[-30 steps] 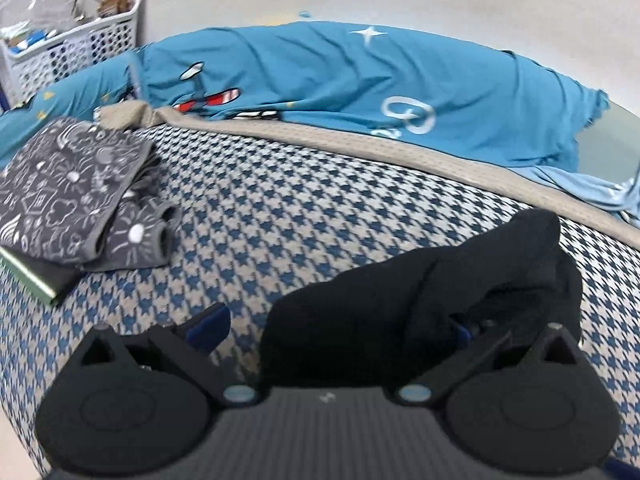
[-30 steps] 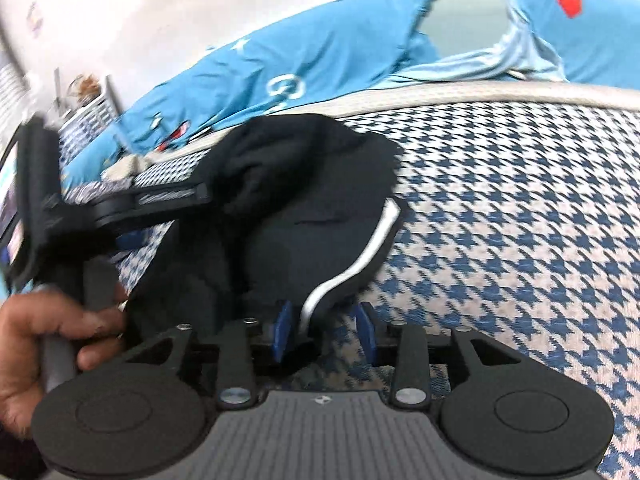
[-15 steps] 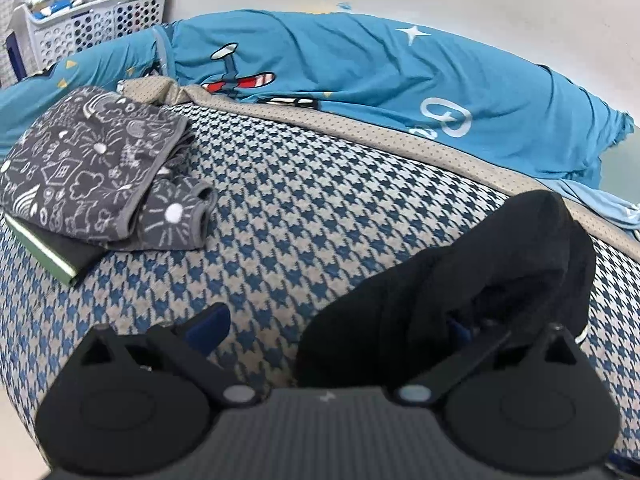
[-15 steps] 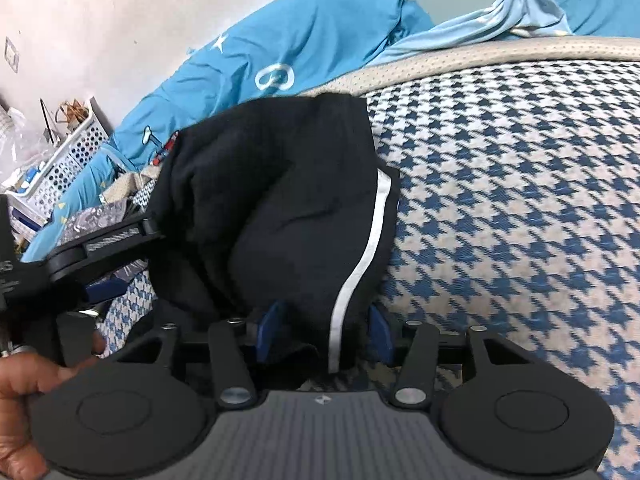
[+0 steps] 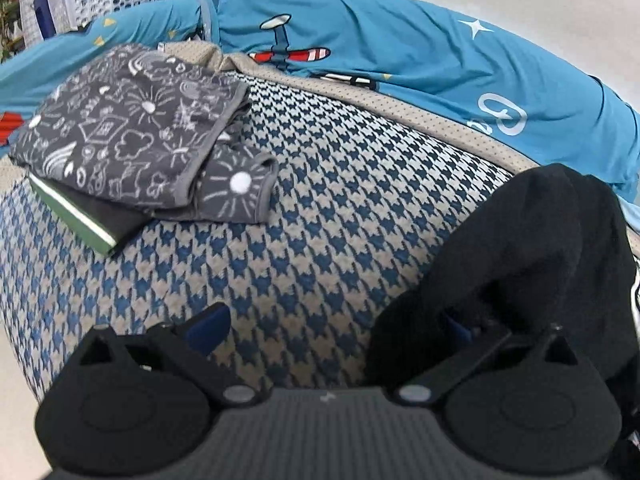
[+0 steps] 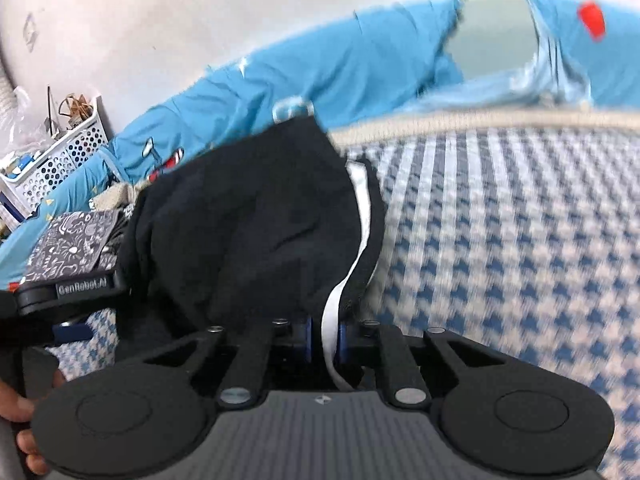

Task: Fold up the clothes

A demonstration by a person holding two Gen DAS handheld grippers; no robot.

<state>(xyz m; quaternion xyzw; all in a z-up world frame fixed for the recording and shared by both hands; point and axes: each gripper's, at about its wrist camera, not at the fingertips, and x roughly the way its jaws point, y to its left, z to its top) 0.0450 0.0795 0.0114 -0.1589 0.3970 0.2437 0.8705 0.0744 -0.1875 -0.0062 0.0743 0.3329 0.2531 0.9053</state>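
**Right claw closes on the striped hem**

While the blue-and-beige houndstooth bed cover (image 5: 320, 184) takes up most of both views, it serves as the landmark. Beyond its far edge lies the crumpled turquoise cartoon-print sheet (image 5: 400, 48). On the cover, toward the near right in the left wrist view, sits the black garment with a white side stripe (image 6: 256, 232), bunched and partly lifted between the two tools. At the cover's far left rests a folded grey doodle-print garment (image 5: 132, 132) on top of a flat green-edged item (image 5: 72, 216); those look finished.

Half a second ago the right gripper (image 6: 324, 340) had its jaws standing apart around the stripe; they have just been closing and now pinch the striped hem. The left gripper (image 5: 336, 320) stands wide open, its right finger buried in a black fold, pressing on nothing. Compared with a second ago the grey pile sits nearer in the left view, so the garment is probably being carried toward it.

Past the cover's far left corner, a white perforated plastic basket (image 6: 60, 156) holds small clutter I cannot identify.
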